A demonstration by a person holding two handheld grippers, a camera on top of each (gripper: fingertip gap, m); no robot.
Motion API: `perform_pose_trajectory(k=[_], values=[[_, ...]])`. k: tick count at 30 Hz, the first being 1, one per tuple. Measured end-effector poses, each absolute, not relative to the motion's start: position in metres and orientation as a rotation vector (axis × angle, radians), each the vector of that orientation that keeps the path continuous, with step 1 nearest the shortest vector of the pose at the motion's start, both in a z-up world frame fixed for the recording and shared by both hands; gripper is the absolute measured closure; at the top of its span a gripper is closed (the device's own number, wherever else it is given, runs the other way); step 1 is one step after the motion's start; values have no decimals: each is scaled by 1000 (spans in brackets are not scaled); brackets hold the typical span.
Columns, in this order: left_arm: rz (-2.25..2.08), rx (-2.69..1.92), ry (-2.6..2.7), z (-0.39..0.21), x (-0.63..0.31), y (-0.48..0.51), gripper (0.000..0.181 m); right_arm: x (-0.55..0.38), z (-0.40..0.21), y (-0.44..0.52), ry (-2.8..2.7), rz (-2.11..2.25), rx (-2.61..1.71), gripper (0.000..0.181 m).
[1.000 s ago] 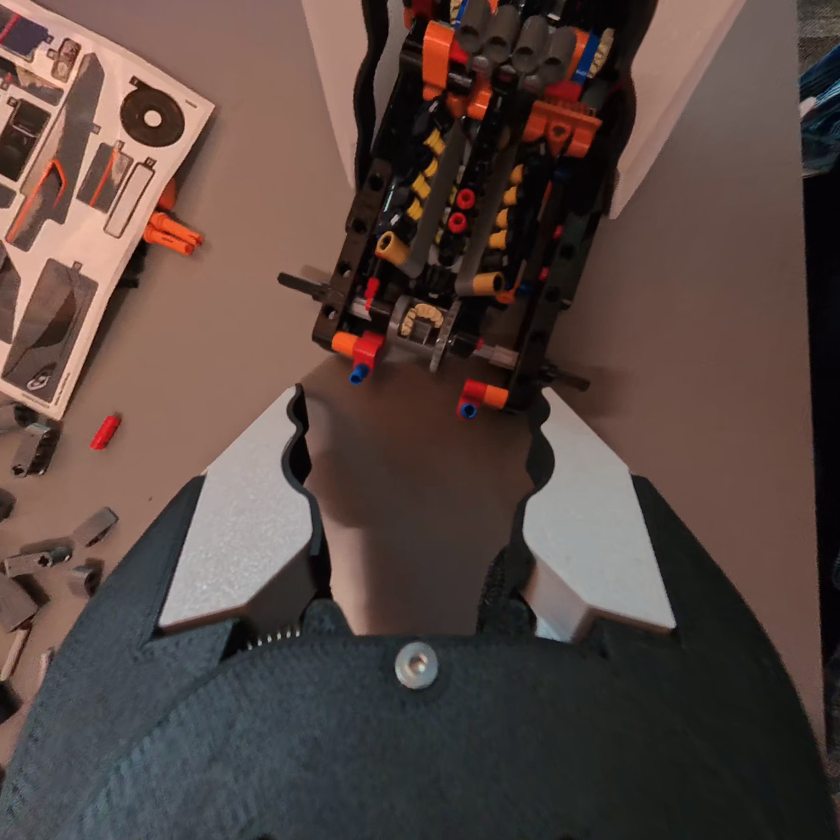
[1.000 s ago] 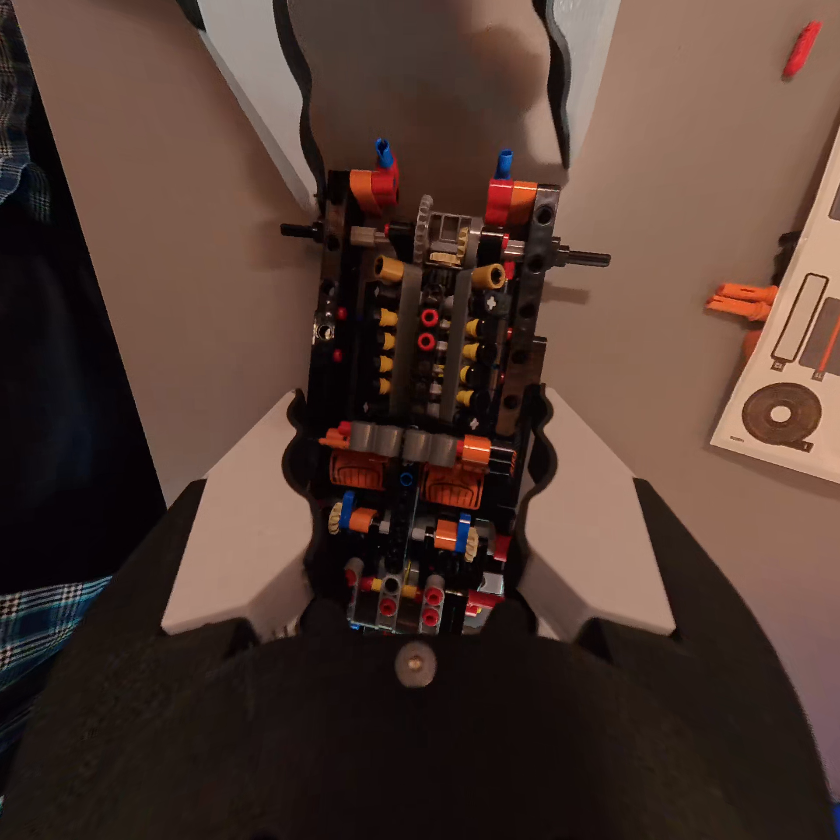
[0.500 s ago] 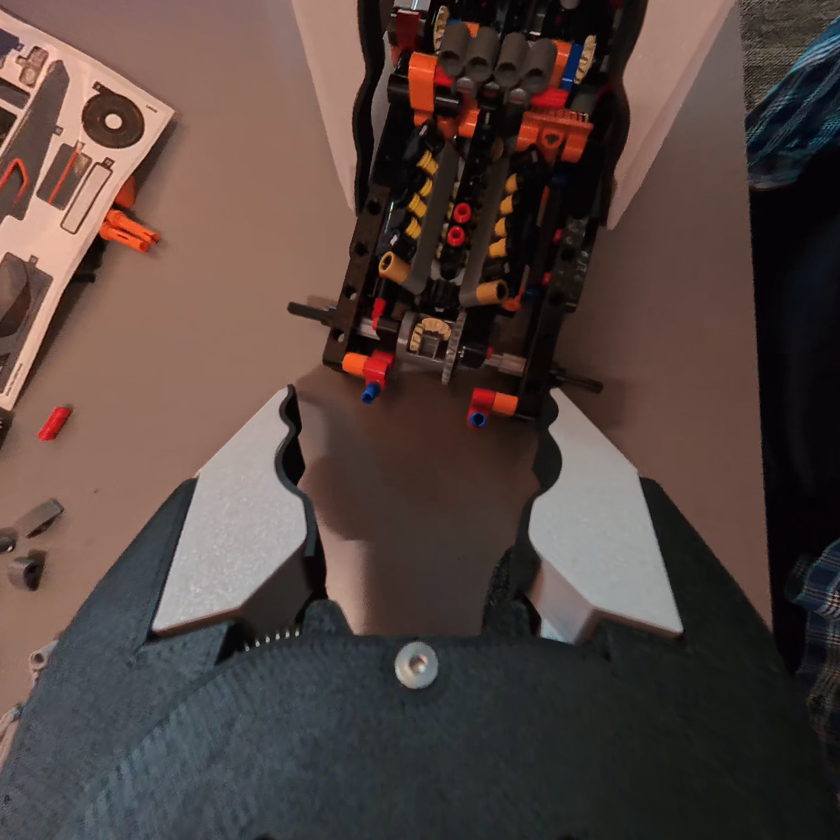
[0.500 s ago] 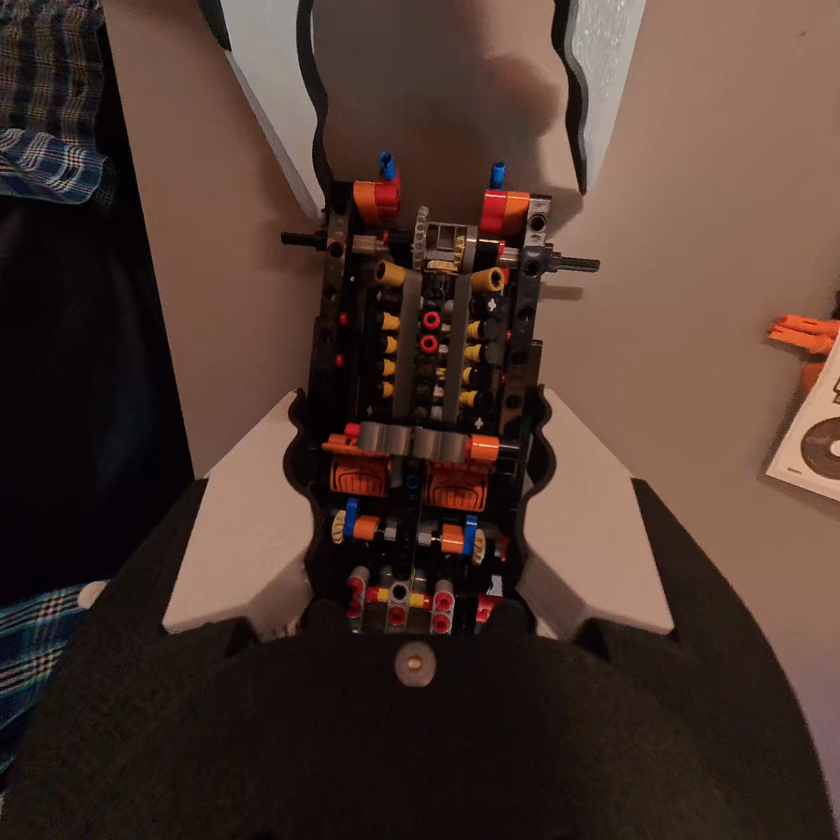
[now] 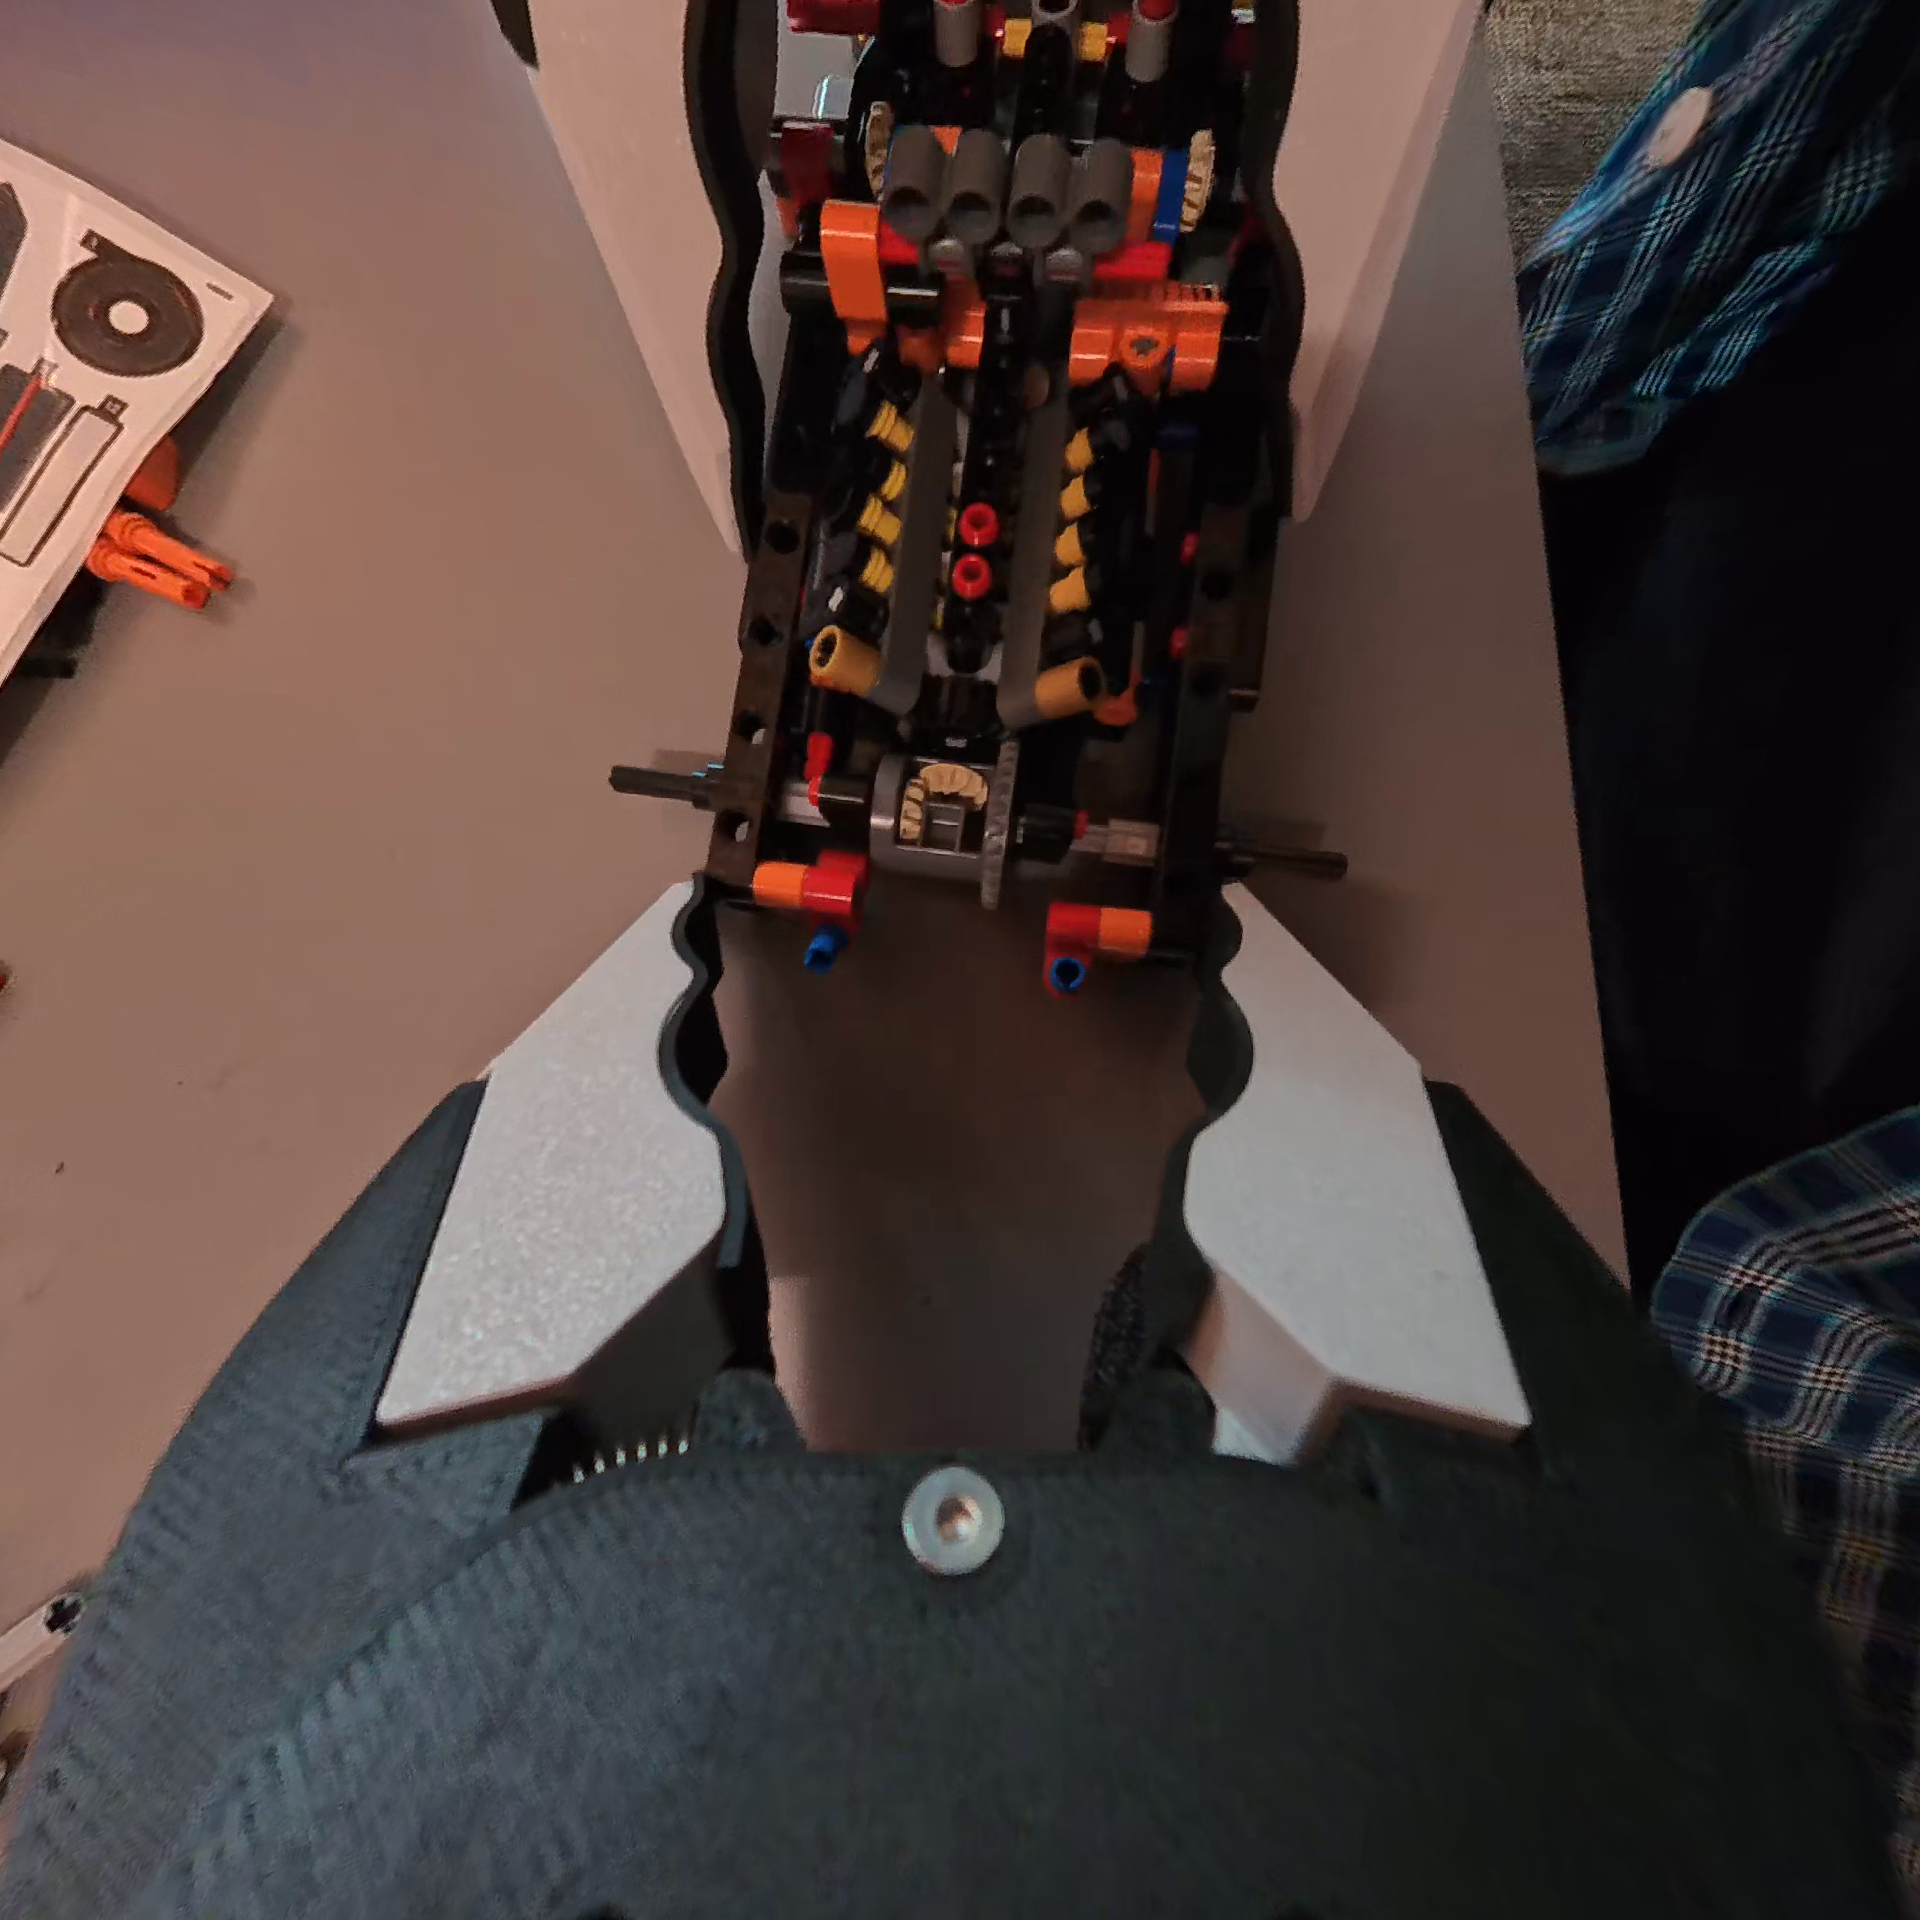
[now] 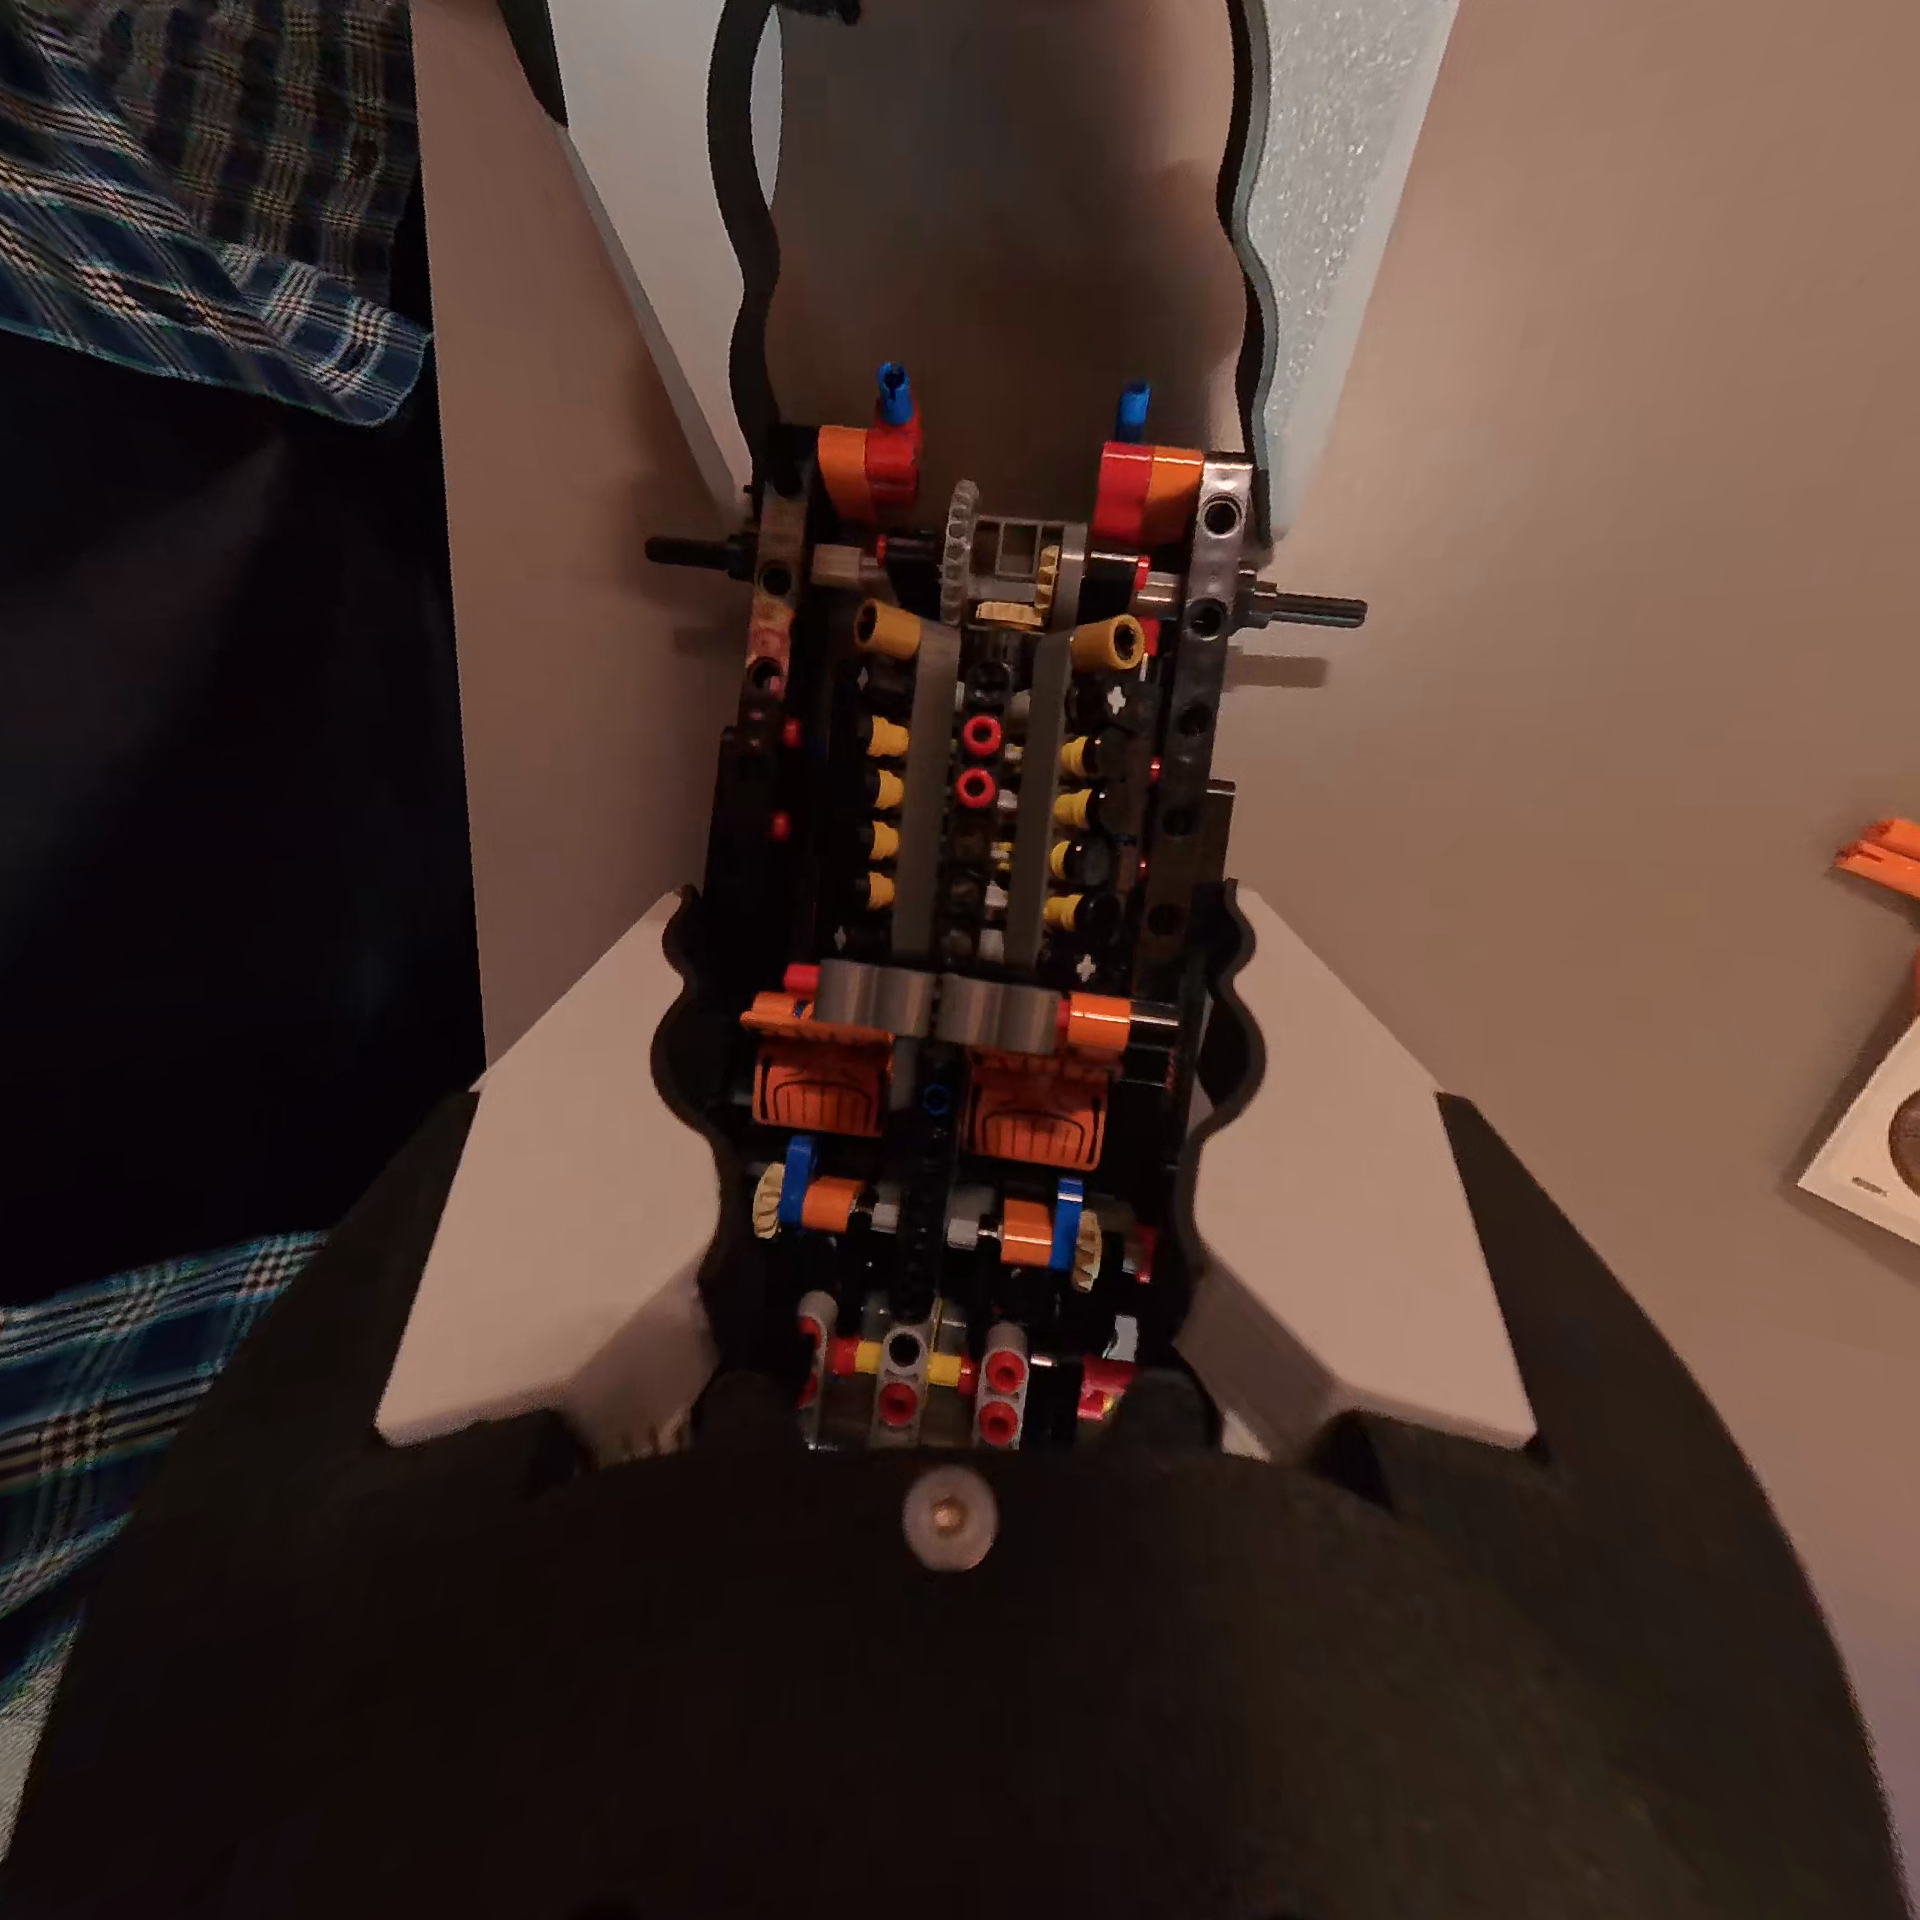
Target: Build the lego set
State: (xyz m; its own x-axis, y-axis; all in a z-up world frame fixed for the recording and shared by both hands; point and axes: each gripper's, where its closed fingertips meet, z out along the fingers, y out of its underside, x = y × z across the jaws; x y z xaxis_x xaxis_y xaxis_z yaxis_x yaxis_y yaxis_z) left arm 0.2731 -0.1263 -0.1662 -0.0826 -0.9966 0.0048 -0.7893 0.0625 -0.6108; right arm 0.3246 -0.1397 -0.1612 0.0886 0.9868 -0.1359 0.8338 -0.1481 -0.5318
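Note:
A black Lego chassis [image 5: 997,582] with orange, yellow, red and grey parts lies lengthwise on the grey table [image 5: 416,831]. My right gripper [image 6: 961,909] is shut on its sides around the orange seats, and the chassis [image 6: 966,790] reaches forward past the fingertips. Its white fingers [image 5: 644,312] show at the top of the left wrist view. My left gripper [image 5: 961,925] is open and empty. Its tips flank the chassis end with the grey differential and blue pins. Whether they touch it I cannot tell. Its fingers [image 6: 1330,260] show in the right wrist view.
A white sticker sheet [image 5: 114,416] lies at the left with orange pins [image 5: 156,551] beside it; it also shows in the right wrist view [image 6: 1870,1174]. A person's plaid sleeve [image 5: 1704,260] is past the table's right edge [image 5: 1558,831]. Across from one pair of fingers to the other is roughly 7 cm.
Both grippers and the chassis have shifted toward the table edge by the person. My left gripper has closed in, so its tips now flank the chassis end. The right grip is unchanged.

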Motion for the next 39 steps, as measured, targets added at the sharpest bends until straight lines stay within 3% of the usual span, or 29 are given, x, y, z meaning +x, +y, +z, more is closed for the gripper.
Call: perform_pose_trajectory(k=[17,23,27,30,32,36,39], values=[[-979,-2003,1786,-151,278,-114,88,331,-144,-128,-1743,1095,-2225,91],[-872,-1854,1639,-110,274,-99,86,333,-135,-119,-1695,1328,-2309,91],[-478,-1589,1772,-101,286,-112,94,333,-128,-114,-1643,1548,-2330,91],[-246,-1463,1821,-106,298,-115,115,334,-123,-109,-1598,1701,-2337,91],[-221,-1443,1833,-110,307,-117,118,334,-121,-107,-1585,1758,-2335,91],[-108,-1391,1791,-100,312,-99,151,336,-118,-105,-1572,1862,-2326,90],[-141,-1409,1792,-97,314,-94,153,337,-116,-102,-1558,1943,-2311,90]])
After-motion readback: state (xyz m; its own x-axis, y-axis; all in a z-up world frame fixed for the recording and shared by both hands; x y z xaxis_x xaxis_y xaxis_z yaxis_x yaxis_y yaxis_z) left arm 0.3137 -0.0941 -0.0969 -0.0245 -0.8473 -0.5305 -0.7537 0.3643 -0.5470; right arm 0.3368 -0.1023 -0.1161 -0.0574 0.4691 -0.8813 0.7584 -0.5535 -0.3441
